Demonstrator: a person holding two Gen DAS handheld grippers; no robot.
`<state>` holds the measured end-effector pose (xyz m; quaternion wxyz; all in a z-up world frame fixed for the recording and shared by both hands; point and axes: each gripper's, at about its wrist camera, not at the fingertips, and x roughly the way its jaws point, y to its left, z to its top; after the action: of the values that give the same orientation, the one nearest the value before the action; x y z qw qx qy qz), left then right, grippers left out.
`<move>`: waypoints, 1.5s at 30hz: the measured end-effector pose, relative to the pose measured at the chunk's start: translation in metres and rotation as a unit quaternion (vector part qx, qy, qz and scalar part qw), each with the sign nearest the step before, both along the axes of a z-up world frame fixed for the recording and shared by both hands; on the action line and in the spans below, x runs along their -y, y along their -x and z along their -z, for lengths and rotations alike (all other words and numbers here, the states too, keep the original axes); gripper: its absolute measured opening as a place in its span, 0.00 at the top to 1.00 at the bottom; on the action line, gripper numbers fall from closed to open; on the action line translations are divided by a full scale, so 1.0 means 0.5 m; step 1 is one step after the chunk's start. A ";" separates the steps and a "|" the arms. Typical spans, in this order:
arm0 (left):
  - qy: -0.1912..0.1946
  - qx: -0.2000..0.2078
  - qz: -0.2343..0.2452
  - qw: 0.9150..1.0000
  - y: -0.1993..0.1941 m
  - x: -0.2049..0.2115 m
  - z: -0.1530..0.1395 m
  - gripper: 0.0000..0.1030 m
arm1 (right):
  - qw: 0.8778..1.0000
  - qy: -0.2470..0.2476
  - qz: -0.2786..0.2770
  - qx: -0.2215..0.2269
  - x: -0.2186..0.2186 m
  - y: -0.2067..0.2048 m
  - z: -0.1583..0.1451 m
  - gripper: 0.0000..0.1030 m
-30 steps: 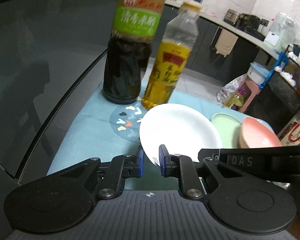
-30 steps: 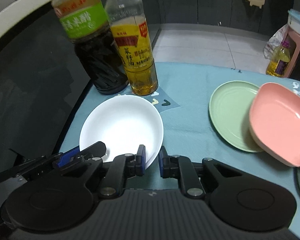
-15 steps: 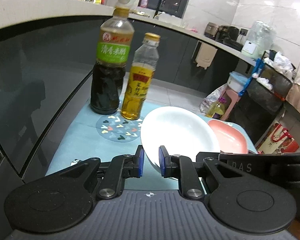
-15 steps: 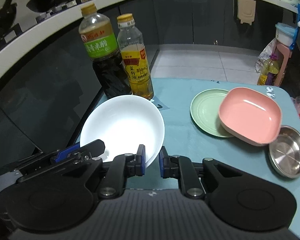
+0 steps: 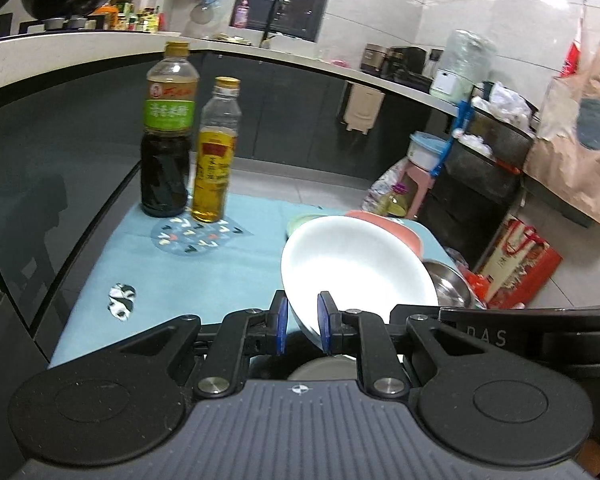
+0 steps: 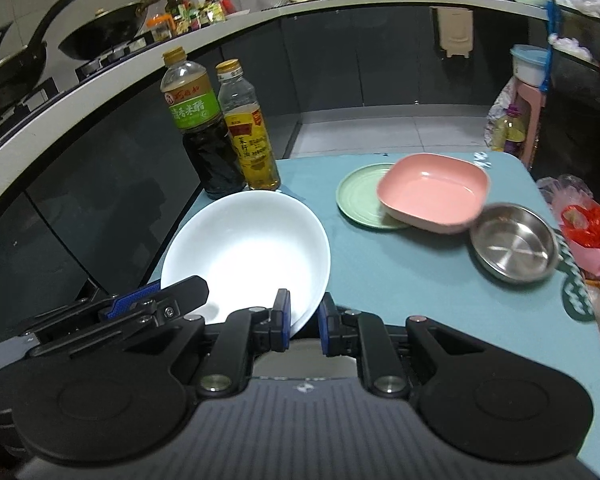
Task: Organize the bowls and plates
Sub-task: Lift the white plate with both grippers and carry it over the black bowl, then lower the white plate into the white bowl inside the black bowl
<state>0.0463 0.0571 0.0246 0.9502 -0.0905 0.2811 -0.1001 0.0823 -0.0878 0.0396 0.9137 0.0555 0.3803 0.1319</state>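
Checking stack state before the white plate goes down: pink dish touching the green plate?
Touching. Right wrist view: the pink dish sits tilted, its left part resting on the green plate, overlapping its rim with no visible gap.

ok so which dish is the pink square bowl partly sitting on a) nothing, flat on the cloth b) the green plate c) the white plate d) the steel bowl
b: in the right wrist view the pink square bowl overlaps the near edge of the green plate, tilted up on it, while the steel bowl sits beside it and the white plate is held apart in both grippers.
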 end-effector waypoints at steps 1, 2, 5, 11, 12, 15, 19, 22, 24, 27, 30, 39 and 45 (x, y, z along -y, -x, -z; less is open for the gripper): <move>-0.001 0.001 0.004 1.000 0.010 0.008 -0.001 0.86 | 1.000 -0.001 0.002 0.002 0.007 0.009 0.000 0.87; -0.003 0.002 0.008 1.000 0.019 0.016 0.000 0.86 | 1.000 -0.002 0.004 0.004 0.015 0.020 0.000 0.87; -0.011 0.000 0.019 1.000 0.047 0.040 0.003 0.86 | 1.000 -0.007 0.012 0.010 0.037 0.052 0.003 0.87; -0.017 -0.010 0.034 0.999 0.096 0.070 0.014 0.86 | 1.000 -0.018 0.022 0.009 0.077 0.105 0.019 0.87; -0.017 -0.012 0.035 0.999 0.103 0.073 0.017 0.86 | 1.000 -0.019 0.022 0.008 0.081 0.112 0.022 0.87; -0.024 -0.018 0.036 0.999 0.122 0.082 0.026 0.86 | 0.999 -0.025 0.022 0.002 0.092 0.129 0.035 0.87; -0.023 -0.029 0.031 0.999 0.137 0.078 0.042 0.86 | 0.999 -0.032 0.020 -0.009 0.096 0.143 0.053 0.87; -0.024 -0.036 0.024 0.999 0.145 0.078 0.055 0.86 | 0.999 -0.033 0.015 -0.015 0.095 0.151 0.067 0.87; -0.028 -0.041 0.020 0.999 0.145 0.078 0.063 0.86 | 0.999 -0.034 0.014 -0.020 0.093 0.150 0.077 0.87; -0.030 -0.045 0.014 0.998 0.140 0.077 0.072 0.86 | 0.999 -0.036 0.014 -0.024 0.091 0.147 0.087 0.87; -0.033 -0.047 0.008 0.998 0.133 0.074 0.075 0.86 | 0.999 -0.035 0.015 -0.024 0.085 0.138 0.091 0.87; -0.036 -0.075 -0.010 0.997 0.092 0.058 0.109 0.85 | 1.000 -0.011 0.011 -0.015 0.057 0.120 0.106 0.87; -0.033 -0.084 -0.006 0.996 0.080 0.053 0.119 0.85 | 1.000 0.006 0.016 -0.012 0.053 0.113 0.118 0.87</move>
<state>0.0065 0.0309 -0.0350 0.9261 -0.0687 0.3629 -0.0769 0.0256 -0.1141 -0.0195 0.9112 0.0579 0.3914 0.1143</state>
